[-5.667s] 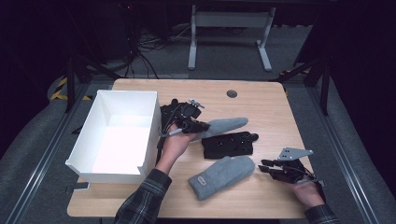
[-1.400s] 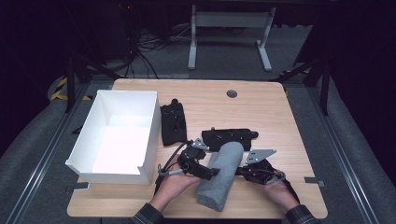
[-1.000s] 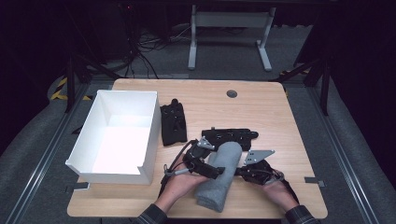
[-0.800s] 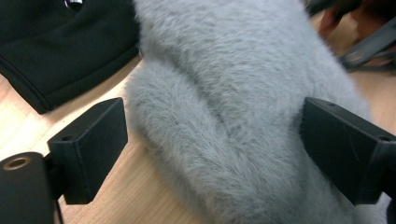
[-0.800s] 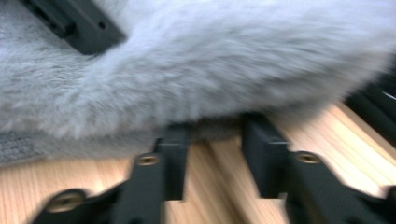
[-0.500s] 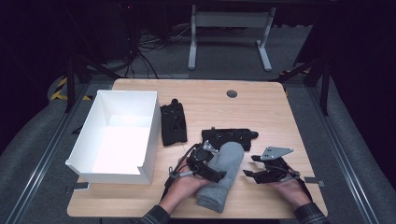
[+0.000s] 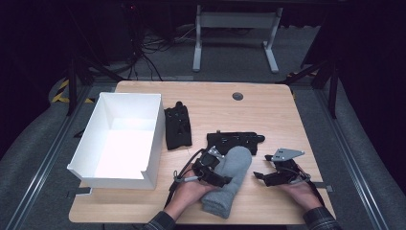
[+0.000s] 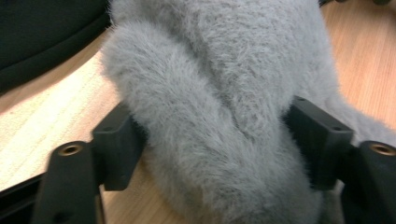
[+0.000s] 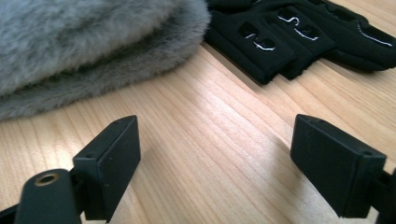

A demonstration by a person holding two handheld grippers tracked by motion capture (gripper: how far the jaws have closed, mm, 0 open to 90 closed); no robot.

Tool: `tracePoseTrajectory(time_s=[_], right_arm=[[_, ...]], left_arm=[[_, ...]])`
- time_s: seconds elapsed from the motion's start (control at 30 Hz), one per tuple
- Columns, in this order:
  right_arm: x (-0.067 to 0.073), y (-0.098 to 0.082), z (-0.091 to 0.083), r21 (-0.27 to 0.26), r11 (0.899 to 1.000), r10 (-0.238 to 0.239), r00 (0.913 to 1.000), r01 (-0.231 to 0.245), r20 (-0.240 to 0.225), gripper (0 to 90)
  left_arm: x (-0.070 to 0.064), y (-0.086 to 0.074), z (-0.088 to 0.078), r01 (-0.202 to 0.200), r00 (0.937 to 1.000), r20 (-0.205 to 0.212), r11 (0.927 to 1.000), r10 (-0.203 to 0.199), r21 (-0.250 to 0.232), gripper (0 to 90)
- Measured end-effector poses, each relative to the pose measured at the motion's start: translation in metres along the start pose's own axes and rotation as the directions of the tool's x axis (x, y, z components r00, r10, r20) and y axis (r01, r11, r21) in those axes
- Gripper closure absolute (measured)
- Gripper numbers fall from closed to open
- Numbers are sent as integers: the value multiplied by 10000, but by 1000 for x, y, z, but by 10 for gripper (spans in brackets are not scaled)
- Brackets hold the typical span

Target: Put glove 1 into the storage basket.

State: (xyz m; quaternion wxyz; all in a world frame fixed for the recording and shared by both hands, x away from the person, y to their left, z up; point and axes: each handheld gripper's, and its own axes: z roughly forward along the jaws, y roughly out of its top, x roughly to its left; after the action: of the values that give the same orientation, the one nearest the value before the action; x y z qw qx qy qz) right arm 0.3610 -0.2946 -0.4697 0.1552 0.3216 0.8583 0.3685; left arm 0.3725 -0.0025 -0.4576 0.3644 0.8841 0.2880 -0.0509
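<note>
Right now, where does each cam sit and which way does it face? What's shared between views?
High view: above the person's side, looking forward and down on the table; box, two black gloves, grey mitten, both forearms, left gripper, right gripper.
Left gripper view: on the left gripper, looking along its jaws, which press the mitten.
Right gripper view: on the right gripper, low over bare wood, jaws apart, facing the mitten and a black glove.
Shared: the mitten, in all three.

wooden table [image 7: 268, 110], white box [image 7: 125, 139], grey mittens [image 7: 230, 182], black gloves [image 7: 178, 127]
</note>
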Motion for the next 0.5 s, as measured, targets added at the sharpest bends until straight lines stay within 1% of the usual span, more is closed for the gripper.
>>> tracePoseTrajectory(time_s=[0.13, 0.2, 0.23, 0.27, 0.3, 0.33, 0.43, 0.5], right_arm=[[0, 0, 0, 13, 10000, 8, 10000, -8, 14, 160], [0, 0, 0, 15, 10000, 14, 10000, -14, 20, 159], [0, 0, 0, 15, 10000, 17, 10000, -17, 20, 159], [0, 0, 0, 16, 10000, 20, 10000, -20, 25, 159], [0, 0, 0, 16, 10000, 20, 10000, -20, 25, 159], [0, 0, 0, 15, 10000, 19, 10000, -19, 24, 159], [0, 0, 0, 22, 10000, 46, 10000, -46, 47, 157], [0, 0, 0, 24, 10000, 42, 10000, -42, 52, 157]], left_arm=[[0, 0, 0, 142, 9993, 358, 9998, -146, 113, 435], [2, 0, 0, 304, 9976, 621, 9994, -314, 172, 505], [2, 0, 0, 304, 9976, 621, 9994, -314, 172, 541], [3, 1, -1, 345, 9967, 720, 9991, -362, 241, 565], [3, 1, -1, 345, 9967, 720, 9991, -362, 241, 584], [3, 1, -1, 383, 9964, 745, 9989, -402, 274, 584], [3, 1, -3, 410, 9962, 754, 9989, -425, 218, 648], [3, 1, -3, 442, 9956, 820, 9989, -455, 175, 668]])
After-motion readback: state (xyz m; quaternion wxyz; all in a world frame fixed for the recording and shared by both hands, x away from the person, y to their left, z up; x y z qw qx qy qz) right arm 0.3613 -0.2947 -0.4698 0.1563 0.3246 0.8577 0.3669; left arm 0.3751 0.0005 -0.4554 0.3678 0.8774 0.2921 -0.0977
